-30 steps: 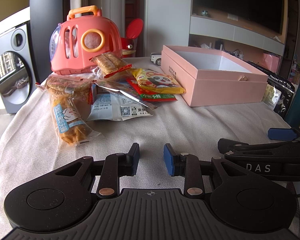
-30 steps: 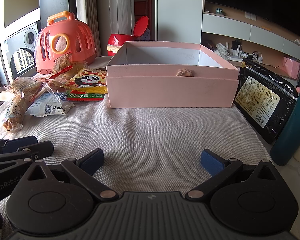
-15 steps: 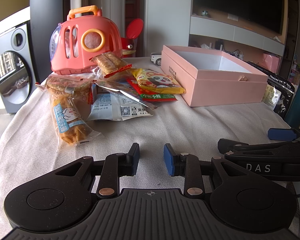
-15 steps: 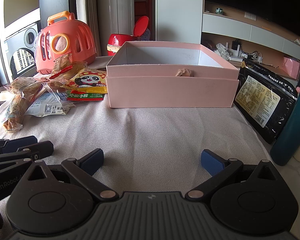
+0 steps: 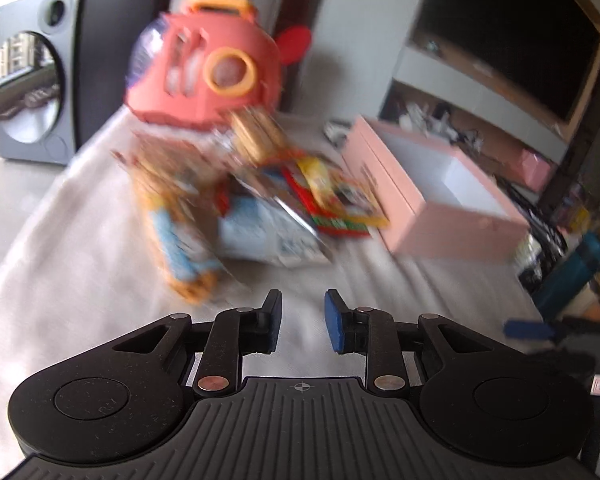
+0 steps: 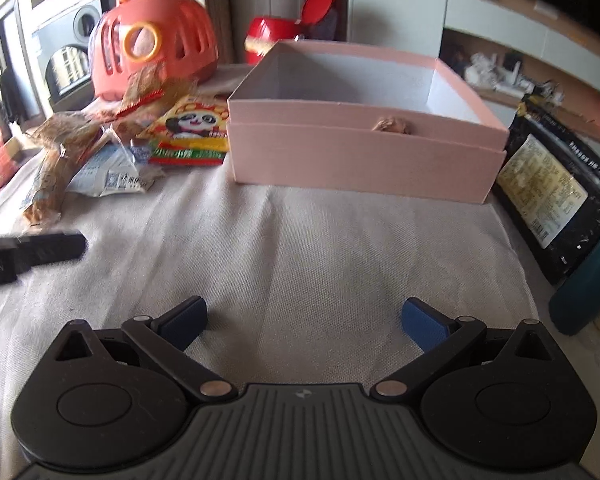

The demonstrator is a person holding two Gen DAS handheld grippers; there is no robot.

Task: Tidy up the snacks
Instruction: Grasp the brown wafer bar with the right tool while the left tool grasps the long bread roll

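Lying in a heap, the snack bags (image 6: 112, 148) look light, soft and crinkly; pinch one by its flat sealed edge. The left tool (image 5: 302, 316) is narrow and the right tool (image 6: 304, 320) is wide, both holding nothing.

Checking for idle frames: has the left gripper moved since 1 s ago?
Yes. The left gripper has lifted and tilted; its view is motion-blurred, and the pink box has shifted right and lower in frame. Its jaws are narrowly apart and empty.

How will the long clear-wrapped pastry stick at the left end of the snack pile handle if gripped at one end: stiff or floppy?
The long clear-wrapped pastry stick probably droops: the wrapper looks thin and crinkled, with loose film past the ends. It likely weighs little, since it looks like airy baked dough. The glossy film may slip between the pads, so a mid-length grip seems safer.
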